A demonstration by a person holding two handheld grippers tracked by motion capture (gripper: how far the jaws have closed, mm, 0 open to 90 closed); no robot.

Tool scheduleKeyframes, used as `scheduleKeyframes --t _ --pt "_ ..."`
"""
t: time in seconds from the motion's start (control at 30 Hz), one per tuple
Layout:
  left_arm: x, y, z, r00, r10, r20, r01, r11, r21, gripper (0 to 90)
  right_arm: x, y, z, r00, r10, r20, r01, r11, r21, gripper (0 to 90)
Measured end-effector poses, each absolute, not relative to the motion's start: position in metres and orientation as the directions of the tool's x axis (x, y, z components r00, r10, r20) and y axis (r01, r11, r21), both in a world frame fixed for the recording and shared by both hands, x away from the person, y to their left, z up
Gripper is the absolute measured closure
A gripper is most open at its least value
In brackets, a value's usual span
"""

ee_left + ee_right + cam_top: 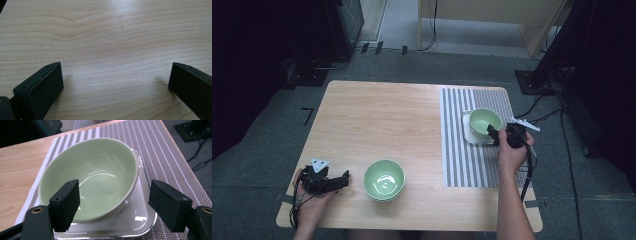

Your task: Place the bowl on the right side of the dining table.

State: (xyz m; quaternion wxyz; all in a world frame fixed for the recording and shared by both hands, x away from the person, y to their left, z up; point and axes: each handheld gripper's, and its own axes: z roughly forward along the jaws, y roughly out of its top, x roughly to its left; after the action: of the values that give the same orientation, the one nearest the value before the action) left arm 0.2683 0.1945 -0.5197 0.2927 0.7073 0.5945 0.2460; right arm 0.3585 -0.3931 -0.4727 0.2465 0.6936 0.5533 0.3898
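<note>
With my right gripper (113,205) spread wide around the near rim of the green bowl (92,170), one jaw inside the rim and the other outside it, and neither pad pressing, I judge this bowl as good as delivered: it sits on the white square plate (142,216), which lies on the striped mat (162,152) at about two o'clock on the table (377,115). It is not quite level; its mouth faces up but tips toward me, the far rim riding higher. Being round, it has no long axis beyond the upright one through its centre. What I take to be left is the second green bowl (384,179) at six o'clock, upright and untouched. My left gripper (332,183) lies just beside it at eight o'clock, jaws apart over bare wood, empty.
</note>
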Motion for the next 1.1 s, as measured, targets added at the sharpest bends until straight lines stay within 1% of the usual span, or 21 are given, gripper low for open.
scheduleKeyframes --t 0.07,0.23,0.33,0.43,0.53,0.9,1.1 --pt "0.268 0.194 -0.52 0.172 0.985 -0.001 0.697 -0.121 0.707 0.0 0.356 -0.392 -0.472 0.072 0.96 0.271 0.57 -0.262 0.779 22.9" --pt "0.268 0.195 -0.52 0.172 0.985 0.001 0.697 -0.122 0.706 0.0 0.349 -0.389 -0.47 0.055 0.974 0.22 0.565 -0.212 0.797 20.9" --pt "0.268 0.194 -0.52 0.171 0.985 -0.001 0.696 -0.12 0.708 0.0 0.345 -0.389 -0.469 0.046 0.969 0.242 0.559 -0.226 0.798 19.9" --pt "0.268 0.195 -0.52 0.172 0.985 0.001 0.697 -0.122 0.707 0.0 0.34 -0.387 -0.469 0.035 0.97 0.24 0.557 -0.218 0.802 19.8" --pt "0.268 0.194 -0.52 0.171 0.985 0.0 0.696 -0.121 0.708 0.0 0.336 -0.386 -0.469 0.036 0.976 0.215 0.557 -0.198 0.806 19.8" --pt "0.268 0.194 -0.52 0.171 0.985 0.0 0.697 -0.121 0.707 0.0 0.321 -0.385 -0.469 0.019 0.977 0.213 0.55 -0.188 0.813 19.7" --pt "0.268 0.195 -0.52 0.173 0.985 0.001 0.697 -0.123 0.706 0.0 0.313 -0.386 -0.473 0.013 0.981 0.196 0.551 -0.17 0.817 19.7"
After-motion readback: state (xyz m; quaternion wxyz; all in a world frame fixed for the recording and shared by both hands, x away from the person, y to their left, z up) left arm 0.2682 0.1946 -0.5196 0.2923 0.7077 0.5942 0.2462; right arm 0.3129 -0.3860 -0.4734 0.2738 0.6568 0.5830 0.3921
